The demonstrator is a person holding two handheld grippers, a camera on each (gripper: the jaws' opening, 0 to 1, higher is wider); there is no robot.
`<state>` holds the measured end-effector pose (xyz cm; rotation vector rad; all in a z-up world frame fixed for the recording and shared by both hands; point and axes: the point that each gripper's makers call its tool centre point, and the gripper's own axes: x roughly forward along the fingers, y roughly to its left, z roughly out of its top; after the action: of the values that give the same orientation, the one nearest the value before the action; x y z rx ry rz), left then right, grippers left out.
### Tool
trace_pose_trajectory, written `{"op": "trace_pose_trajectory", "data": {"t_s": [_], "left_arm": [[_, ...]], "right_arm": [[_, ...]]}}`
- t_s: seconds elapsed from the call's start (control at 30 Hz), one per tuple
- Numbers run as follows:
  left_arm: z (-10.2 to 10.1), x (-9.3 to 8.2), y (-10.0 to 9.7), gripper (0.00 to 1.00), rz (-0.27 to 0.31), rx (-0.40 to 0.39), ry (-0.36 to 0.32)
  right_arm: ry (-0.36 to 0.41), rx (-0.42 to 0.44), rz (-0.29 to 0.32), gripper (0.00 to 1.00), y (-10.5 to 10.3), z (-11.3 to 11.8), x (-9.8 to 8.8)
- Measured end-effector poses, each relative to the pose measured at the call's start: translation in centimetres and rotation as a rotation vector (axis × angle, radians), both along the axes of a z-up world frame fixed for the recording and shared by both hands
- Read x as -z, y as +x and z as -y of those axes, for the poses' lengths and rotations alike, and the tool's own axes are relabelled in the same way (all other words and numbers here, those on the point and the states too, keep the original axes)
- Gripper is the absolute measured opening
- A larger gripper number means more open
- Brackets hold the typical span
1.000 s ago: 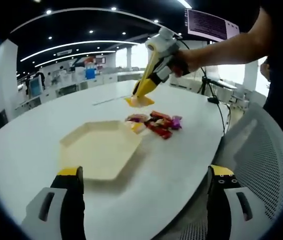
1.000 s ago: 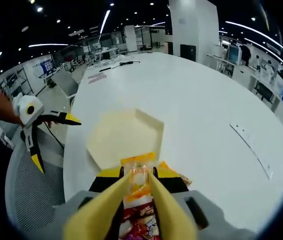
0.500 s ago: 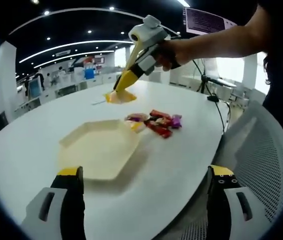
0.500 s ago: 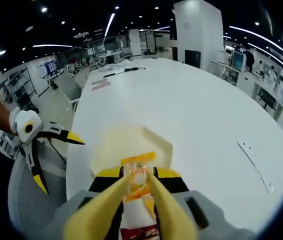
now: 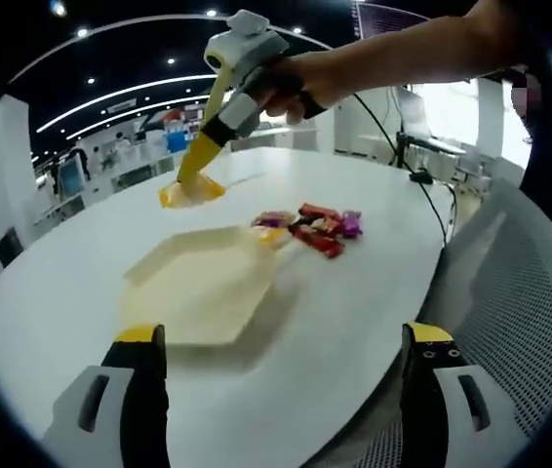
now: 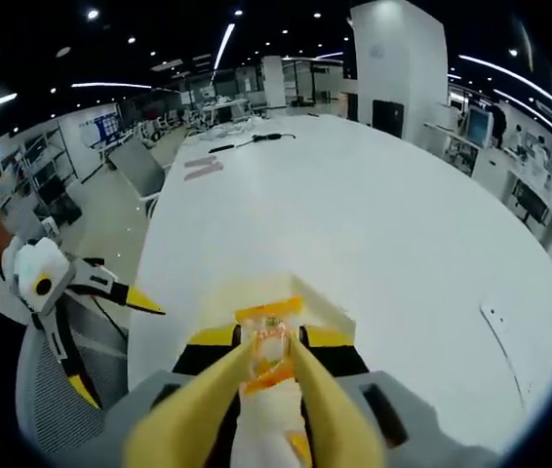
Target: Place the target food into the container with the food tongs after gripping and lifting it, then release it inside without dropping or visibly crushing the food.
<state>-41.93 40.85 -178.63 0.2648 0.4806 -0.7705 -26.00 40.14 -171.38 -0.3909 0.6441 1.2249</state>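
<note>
In the left gripper view, the right gripper [image 5: 190,185], steered by a person's hand [image 5: 291,83], hangs above the far edge of the cream hexagonal tray [image 5: 198,285], its yellow tongs pinched on an orange snack packet [image 5: 188,191] held clear of the white table [image 5: 354,292]. A heap of other wrapped snacks [image 5: 312,227] lies just beside the tray's right corner. The left gripper [image 5: 281,390] idles low over the near table edge, jaws spread wide and holding nothing.

In the right gripper view, the packet [image 6: 270,349] sits clamped between the tongs [image 6: 266,409], with the tray's rim [image 6: 330,307] directly beyond the tips and the left gripper [image 6: 91,302] off the table's left edge.

The packet hangs near the tray's rim rather than its middle; letting go here could drop it on the edge and off onto the table, while a tighter squeeze could crumple the wrapper.
</note>
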Motion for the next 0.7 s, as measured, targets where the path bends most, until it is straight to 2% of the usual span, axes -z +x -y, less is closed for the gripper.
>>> {"op": "trace_pose_trajectory", "data": {"t_s": [0.37,0.63,0.7], "left_arm": [[0.0,0.0,0.0,0.96,0.003,0.004,0.010],[-0.1,0.0,0.1,0.96,0.004,-0.001,0.007],[-0.1,0.0,0.1,0.96,0.004,-0.004,0.002]], "right_arm": [[-0.004,-0.019,0.003,0.23,0.5,-2.2,0.3],[0.003,-0.031,0.002,0.24,0.6,-2.7,0.6],[0.001,-0.038,0.018,0.25,0.7,-2.7,0.7]]}}
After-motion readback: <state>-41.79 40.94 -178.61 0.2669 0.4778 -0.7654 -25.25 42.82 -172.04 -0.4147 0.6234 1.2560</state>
